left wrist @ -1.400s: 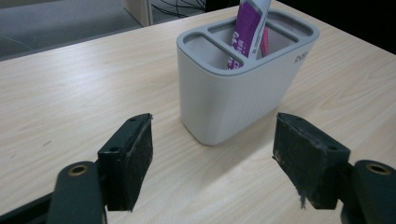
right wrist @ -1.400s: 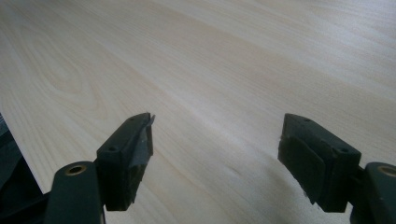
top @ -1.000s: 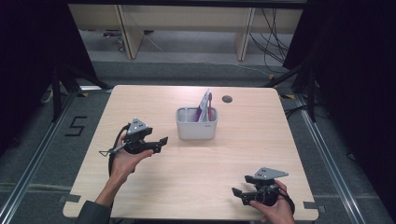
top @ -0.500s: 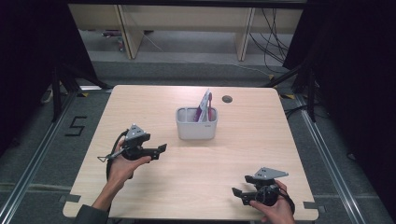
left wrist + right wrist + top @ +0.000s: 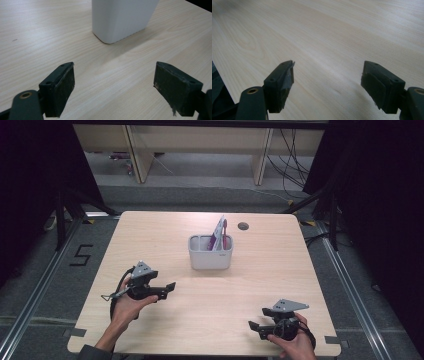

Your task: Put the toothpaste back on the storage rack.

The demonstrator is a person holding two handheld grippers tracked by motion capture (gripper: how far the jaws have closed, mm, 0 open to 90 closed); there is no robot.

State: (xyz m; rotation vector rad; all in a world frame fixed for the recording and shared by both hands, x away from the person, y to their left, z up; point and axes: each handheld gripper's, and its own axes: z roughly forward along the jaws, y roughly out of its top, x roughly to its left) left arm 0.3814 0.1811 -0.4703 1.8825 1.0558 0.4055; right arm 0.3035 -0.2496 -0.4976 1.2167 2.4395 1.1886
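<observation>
On the pale wooden table (image 5: 165,235), seen from the high view, you are working both grippers on the near half of the surface. You are holding the left gripper (image 5: 169,289) at about 8 o'clock from the table's middle, its jaws pointing toward 2 o'clock at the white holder (image 5: 210,259). In the left gripper view, its jaws are standing wide apart with nothing between them, and the holder (image 5: 122,20) is sitting ahead at 12 o'clock, near but apart, with bare wood running from the pads to its base.

You are resting the right gripper (image 5: 254,326) at about 5 o'clock, close to the near edge, pointing toward 9 o'clock. In the right gripper view, its jaws are likewise gaping wide and gripping nothing, with bare wood grain beneath and ahead of them.

The holder is standing upright just beyond the table's middle, well apart from the right gripper. A purple and pink item (image 5: 220,234) is leaning in its right compartment, tilting toward 1 o'clock; what it is cannot be told.

Around the work: a dark round port (image 5: 243,226) is lying in the tabletop at 1 o'clock from the holder. A "5" floor marking (image 5: 81,255) is showing at 9 o'clock beyond the table. Cables (image 5: 290,155) are hanging at 1 o'clock in the background. Nothing is standing between either gripper and the holder.
</observation>
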